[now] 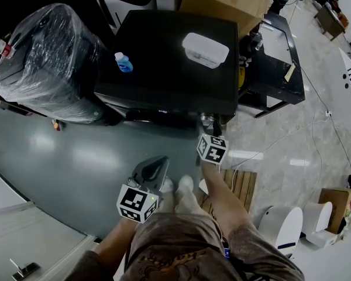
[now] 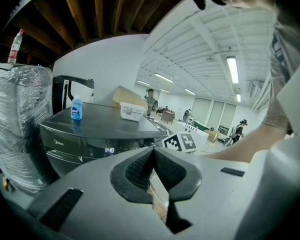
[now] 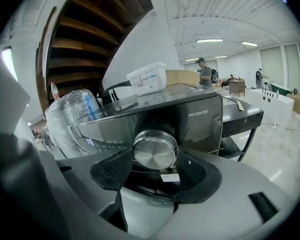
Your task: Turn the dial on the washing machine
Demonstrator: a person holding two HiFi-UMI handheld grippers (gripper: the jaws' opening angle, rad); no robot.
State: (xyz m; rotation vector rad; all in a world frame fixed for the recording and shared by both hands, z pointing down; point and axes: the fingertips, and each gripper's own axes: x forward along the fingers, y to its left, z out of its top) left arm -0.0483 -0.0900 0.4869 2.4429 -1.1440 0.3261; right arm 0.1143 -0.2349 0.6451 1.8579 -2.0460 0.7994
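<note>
Dial (image 3: pixel 154 152) first: the steel knob sits at the three o'clock end of the washing machine (image 1: pixel 164 57) front panel, dead ahead at my twelve o'clock. My right gripper (image 3: pixel 155 158) has it between its fingers, one pad against the knob's nine o'clock edge and the other against its three o'clock edge, pinching it. My left gripper (image 2: pixel 153 153) hangs clear of the machine, at about seven o'clock from the right one in the head view, fingers pressed together with nothing between them. On the lid, a small blue bottle (image 1: pixel 123 62) stands at nine o'clock from a clear plastic box (image 1: pixel 205 50). A film-wrapped appliance (image 1: pixel 44 63) stands at the machine's nine o'clock side.
</note>
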